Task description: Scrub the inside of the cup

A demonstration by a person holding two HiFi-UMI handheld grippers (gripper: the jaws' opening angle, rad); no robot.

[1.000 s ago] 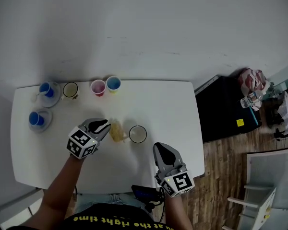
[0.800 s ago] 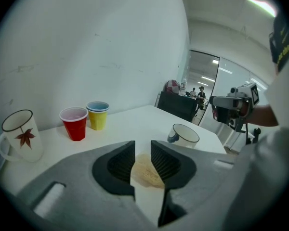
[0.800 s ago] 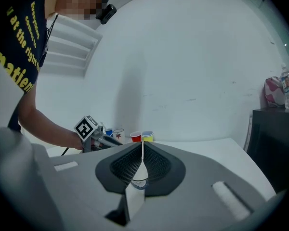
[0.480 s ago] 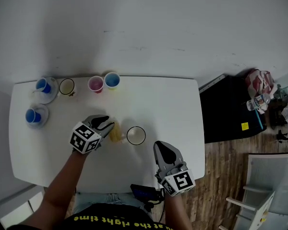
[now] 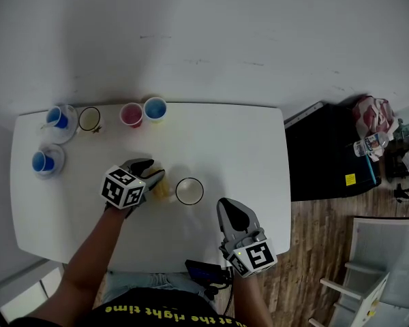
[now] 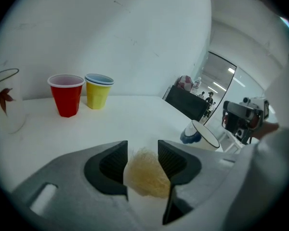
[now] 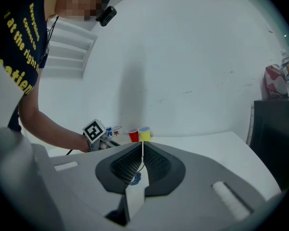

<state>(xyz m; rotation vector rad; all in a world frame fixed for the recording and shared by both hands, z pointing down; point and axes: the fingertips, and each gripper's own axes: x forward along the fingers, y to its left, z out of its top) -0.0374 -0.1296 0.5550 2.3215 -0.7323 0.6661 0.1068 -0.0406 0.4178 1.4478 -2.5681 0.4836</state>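
Two grippers: your right gripper (image 5: 226, 206) is nearest you, at about 5 o'clock from the cup (image 5: 189, 191). Your left gripper (image 6: 142, 147) sits at the cup's 9 o'clock.
Right claw: the pads are closed together with only a hairline gap and hold nothing. It hangs over the near part of the table (image 5: 245, 148), tips aimed toward 11 o'clock.
Step in hand: you are picking up the scrubber (image 6: 145, 173). I judge that no scrubbing has begun, since the cup stands free with nothing in it.
Left claw: the jaws have just been opening and stand wide. The pale yellow fibre tuft sits between the pads, which flank it closely. I see no squeeze on it, so it is not gripped yet.
Left hand pose: your forearm comes in from 7 o'clock. The gripper is tilted down at the table, marker cube uppermost, tips aimed toward 2 o'clock.
Scrubber: it lies on the table just beside the cup, at its 9 o'clock. I cannot tell whether it touches the wall.
Cup: white with a dark rim, upright near the table's middle.
Next move: close your left jaws on the tuft. It looks soft and will likely compress, so take a deep bite. Your right jaws will probably need to open and steady the cup, which may slide or tip.
Far edge: a red cup (image 6: 66, 94) and a yellow cup (image 6: 98, 90) stand side by side at 11 o'clock. A leaf-printed glass (image 6: 5, 100) and blue cups (image 5: 56, 118) stand at 10 o'clock, well apart from your work.
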